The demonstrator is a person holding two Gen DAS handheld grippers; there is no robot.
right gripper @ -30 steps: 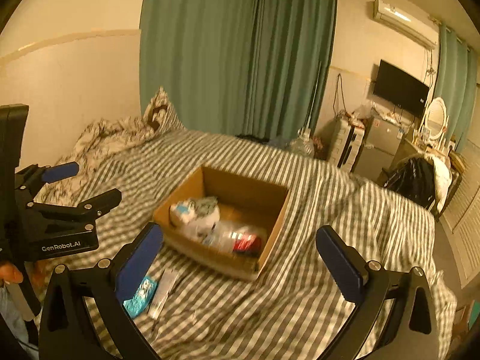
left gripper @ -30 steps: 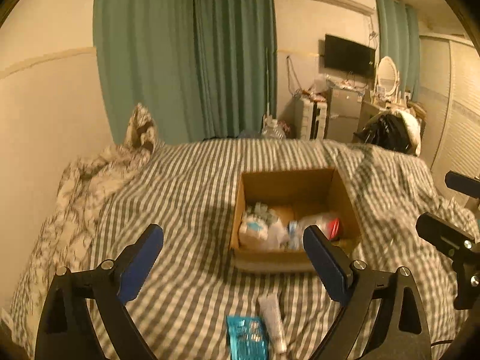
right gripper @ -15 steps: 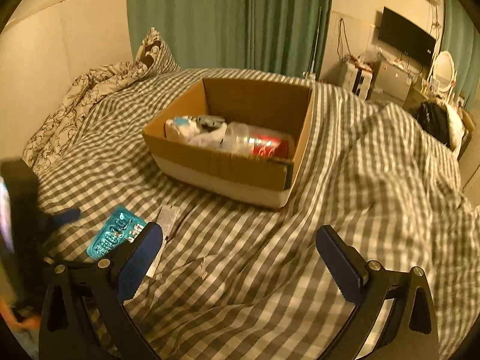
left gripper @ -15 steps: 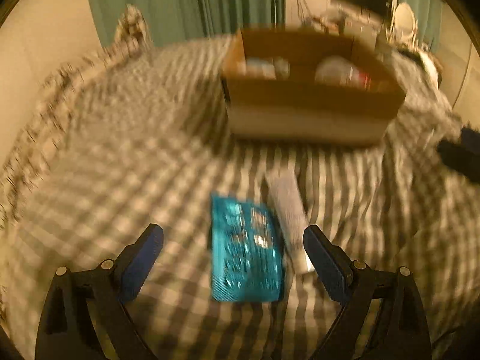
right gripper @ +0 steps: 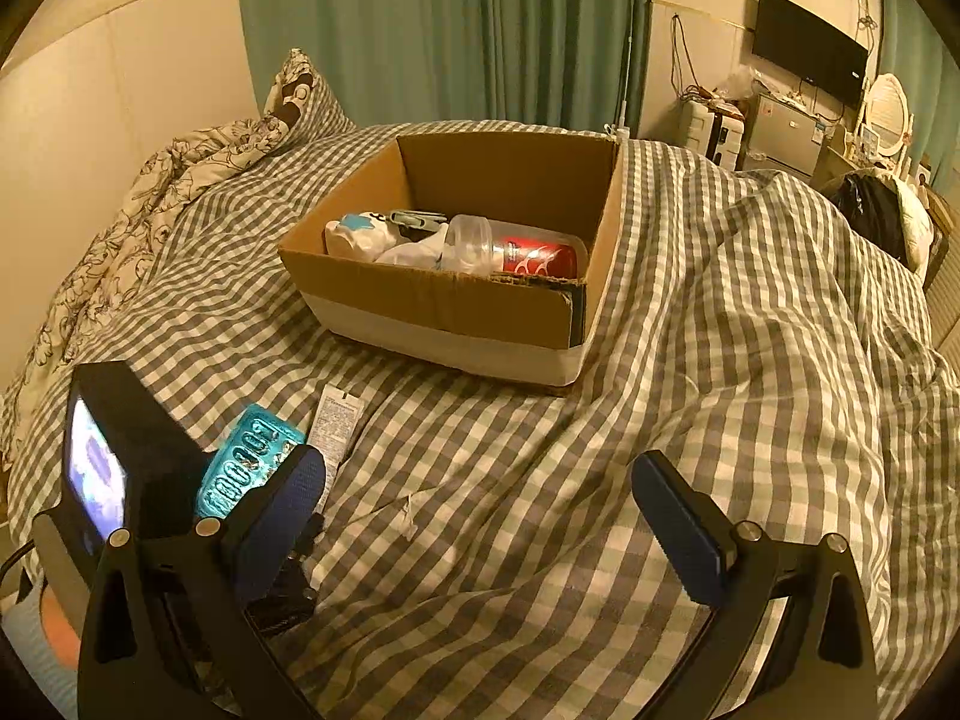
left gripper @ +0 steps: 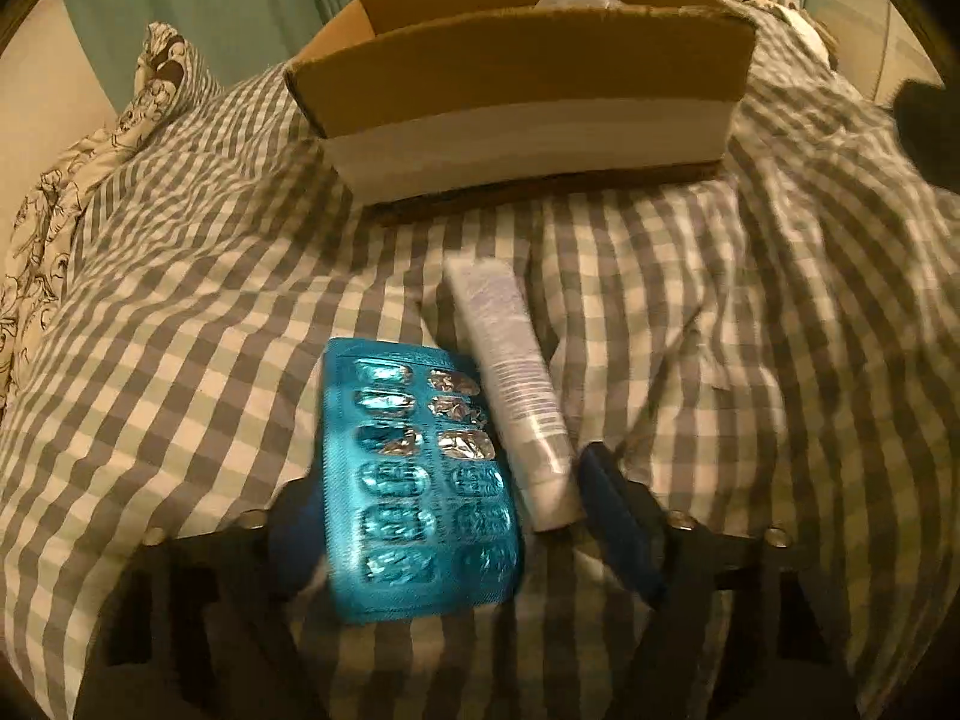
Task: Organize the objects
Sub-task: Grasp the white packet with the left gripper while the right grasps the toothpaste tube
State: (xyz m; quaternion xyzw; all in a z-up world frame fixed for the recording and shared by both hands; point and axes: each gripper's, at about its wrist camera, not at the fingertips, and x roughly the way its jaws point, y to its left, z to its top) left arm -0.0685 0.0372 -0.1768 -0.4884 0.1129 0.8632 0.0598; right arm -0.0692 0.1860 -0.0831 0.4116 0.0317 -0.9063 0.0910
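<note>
A teal blister pack (left gripper: 414, 480) and a white tube (left gripper: 516, 390) lie side by side on the checked bedspread, in front of a cardboard box (left gripper: 522, 102). My left gripper (left gripper: 462, 534) is open and low over the bed, its fingers on either side of the pack and the tube's near end. The pack (right gripper: 246, 462) and tube (right gripper: 336, 426) also show in the right wrist view, beside the left gripper's body. My right gripper (right gripper: 480, 516) is open and empty above the bedspread, right of them. The box (right gripper: 456, 300) holds a red can (right gripper: 537, 258), a clear cup and white packets.
A floral duvet (right gripper: 138, 222) is bunched at the bed's left by the wall. Green curtains (right gripper: 444, 30) hang behind the bed. A TV, shelves and a dark bag (right gripper: 870, 216) stand at the far right.
My left gripper has dropped down and forward to the blister pack and tube, which now lie between its fingers. My right gripper has moved lower and nearer the box.
</note>
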